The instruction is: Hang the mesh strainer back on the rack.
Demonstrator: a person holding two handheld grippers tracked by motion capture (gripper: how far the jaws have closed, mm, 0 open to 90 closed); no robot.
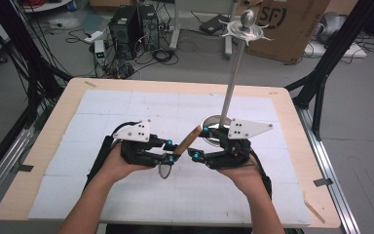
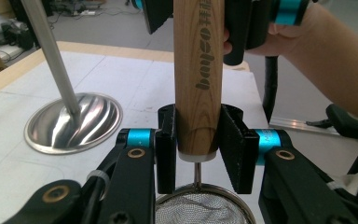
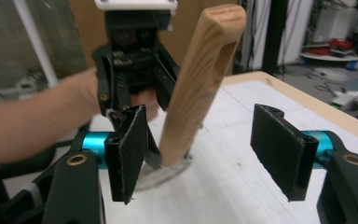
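A mesh strainer [image 2: 200, 207] with a light wooden handle [image 2: 199, 70] is held by my left gripper [image 2: 198, 149], whose jaws are shut on the handle's lower end just above the mesh bowl. In the high view the handle [image 1: 187, 139] slants up to the right from the left gripper [image 1: 171, 151] toward my right gripper [image 1: 198, 142]. In the right gripper view the handle [image 3: 200, 84] rises just beyond the right gripper [image 3: 205, 154], which is open with its pads wide of the wood on both sides. The left gripper [image 3: 135, 60] faces it from behind.
A steel stand has a round dished base [image 1: 213, 130] on the white mat [image 1: 126, 112] just behind the right gripper. Its thin pole [image 1: 231, 83] rises to a hooked top [image 1: 246, 30]. The base [image 2: 74, 123] lies left of the handle. Computers and cardboard boxes stand on the floor beyond the table.
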